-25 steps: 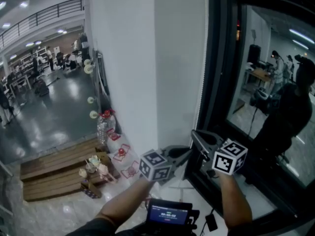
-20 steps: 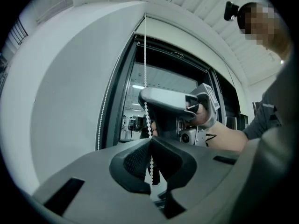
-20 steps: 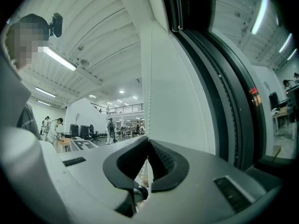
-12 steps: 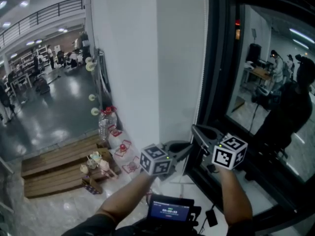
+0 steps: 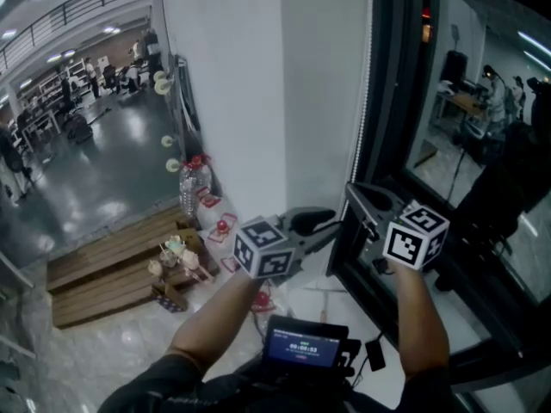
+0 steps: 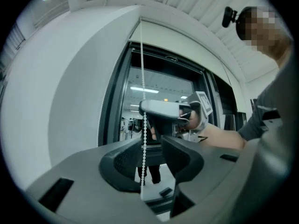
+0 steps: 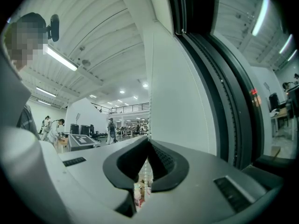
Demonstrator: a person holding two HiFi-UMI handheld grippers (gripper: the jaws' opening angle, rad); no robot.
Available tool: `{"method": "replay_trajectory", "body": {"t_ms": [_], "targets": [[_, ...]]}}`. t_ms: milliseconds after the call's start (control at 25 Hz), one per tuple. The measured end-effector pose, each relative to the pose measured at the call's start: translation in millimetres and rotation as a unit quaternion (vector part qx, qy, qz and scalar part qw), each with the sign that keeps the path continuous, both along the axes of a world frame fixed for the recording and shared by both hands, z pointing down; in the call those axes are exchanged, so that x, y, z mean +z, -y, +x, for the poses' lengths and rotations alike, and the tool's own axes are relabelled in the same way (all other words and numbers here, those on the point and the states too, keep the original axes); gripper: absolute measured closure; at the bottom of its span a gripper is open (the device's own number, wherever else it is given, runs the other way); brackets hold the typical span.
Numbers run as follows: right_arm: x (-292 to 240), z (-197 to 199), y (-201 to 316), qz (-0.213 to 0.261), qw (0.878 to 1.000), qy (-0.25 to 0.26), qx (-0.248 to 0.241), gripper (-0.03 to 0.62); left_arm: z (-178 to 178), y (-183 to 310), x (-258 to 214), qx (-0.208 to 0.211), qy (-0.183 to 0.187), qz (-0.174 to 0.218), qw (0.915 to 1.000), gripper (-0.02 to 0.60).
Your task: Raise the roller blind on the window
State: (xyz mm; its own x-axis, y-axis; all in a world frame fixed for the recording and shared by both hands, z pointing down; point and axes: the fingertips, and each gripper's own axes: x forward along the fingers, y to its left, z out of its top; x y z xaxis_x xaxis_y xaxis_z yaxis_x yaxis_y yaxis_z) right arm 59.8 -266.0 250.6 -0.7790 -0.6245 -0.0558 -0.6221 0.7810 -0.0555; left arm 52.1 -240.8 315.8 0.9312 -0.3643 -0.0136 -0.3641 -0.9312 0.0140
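1. Currently, my left gripper: jaws just opened wide, bead chain hanging loose between them; it could swing clear before I regrip.
2. Right gripper: pinched on the chain alone; a slip likely drops the roller blind, at the window's 12 o'clock.

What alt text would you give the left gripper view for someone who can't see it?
The jaws of the left gripper, just opened, stand apart with a white bead chain hanging between them. Higher up, the right gripper is shut on the same chain, before a dark window frame.
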Motion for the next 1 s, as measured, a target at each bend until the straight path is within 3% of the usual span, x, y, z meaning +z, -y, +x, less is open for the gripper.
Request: {"method": "replay_trajectory", "body": {"t_ms": [40, 80, 280, 400, 520, 720, 800, 1000], "targets": [[1, 0, 0, 0.000, 1.000, 0.000, 0.000, 0.594, -5, -3, -4, 0.000, 0.009, 0.011, 0.9999, 0.431], [2, 1, -1, 0.000, 1.000, -0.001, 0.001, 0.594, -9, -4, -11, -0.005, 0.011, 0.021, 0.9997, 0.430], [1, 2, -6, 0.000, 1.000, -0.008, 0.005, 0.594, -11, 10, -74, -0.019, -0.056, 0.039, 0.9975, 0.439], [0, 2, -8, -0.001, 1.000, -0.009, 0.008, 0.594, 0, 17, -110, -0.011, -0.070, 0.050, 0.9962, 0.440], [1, 3, -7, 0.003, 1.000, -0.005, 0.004, 0.594, 11, 23, -133, 0.001, -0.078, 0.052, 0.9956, 0.497], [1, 5, -10, 0.006, 1.000, -0.010, 0.007, 0.594, 30, 27, -153, 0.021, -0.072, 0.053, 0.9958, 0.498], [1, 4, -11, 0.012, 1.000, -0.016, 0.008, 0.594, 36, 28, -152, 0.031, -0.068, 0.045, 0.9961, 0.562], [0, 9, -9, 0.013, 1.000, -0.008, 0.005, 0.594, 33, 27, -152, 0.038, -0.094, 0.048, 0.9937, 0.572]]}}
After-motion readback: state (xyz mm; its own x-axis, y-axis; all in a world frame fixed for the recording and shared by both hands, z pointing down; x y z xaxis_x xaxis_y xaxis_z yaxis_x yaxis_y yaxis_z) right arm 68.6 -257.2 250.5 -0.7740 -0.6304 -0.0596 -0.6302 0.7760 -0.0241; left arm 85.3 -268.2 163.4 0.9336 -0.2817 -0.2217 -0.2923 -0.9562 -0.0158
